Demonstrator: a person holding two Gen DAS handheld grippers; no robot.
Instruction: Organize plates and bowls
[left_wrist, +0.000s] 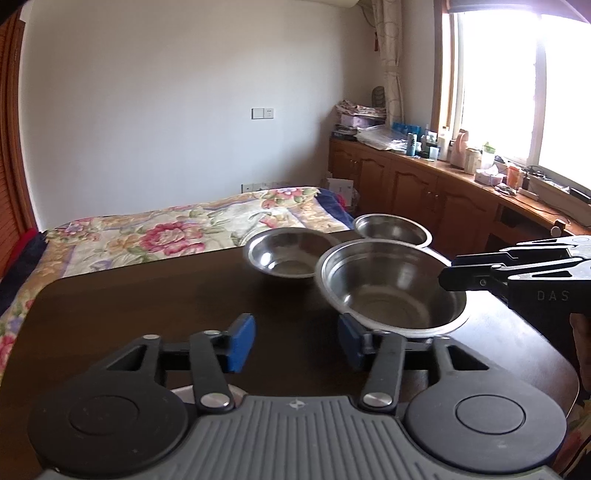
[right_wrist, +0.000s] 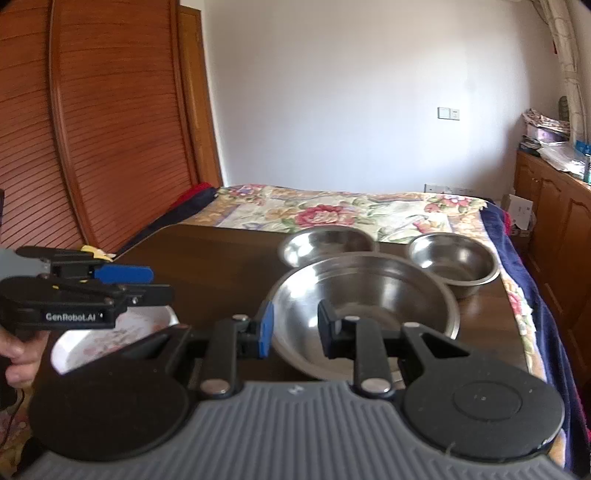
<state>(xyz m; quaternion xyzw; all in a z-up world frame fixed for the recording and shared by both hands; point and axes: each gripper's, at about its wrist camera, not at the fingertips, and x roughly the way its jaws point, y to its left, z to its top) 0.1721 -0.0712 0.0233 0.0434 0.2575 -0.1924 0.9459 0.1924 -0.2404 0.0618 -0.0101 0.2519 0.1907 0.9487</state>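
Note:
Three steel bowls are over a dark wooden table (left_wrist: 147, 306). The large bowl (right_wrist: 364, 295) is nearest; my right gripper (right_wrist: 295, 330) straddles its near rim, one finger outside and one inside, and seems shut on it. It also shows in the left wrist view (left_wrist: 391, 284), tilted and lifted. A medium bowl (left_wrist: 291, 253) (right_wrist: 327, 242) and a small bowl (left_wrist: 391, 229) (right_wrist: 452, 260) stand behind it. My left gripper (left_wrist: 295, 341) is open and empty above the table, left of the large bowl. A white floral plate (right_wrist: 110, 336) lies under the left gripper (right_wrist: 147, 284).
A bed with a floral cover (left_wrist: 177, 236) lies just beyond the table's far edge. Wooden cabinets (left_wrist: 424, 184) with clutter run along the right under the window. A wooden slatted wardrobe (right_wrist: 110, 129) stands at the left.

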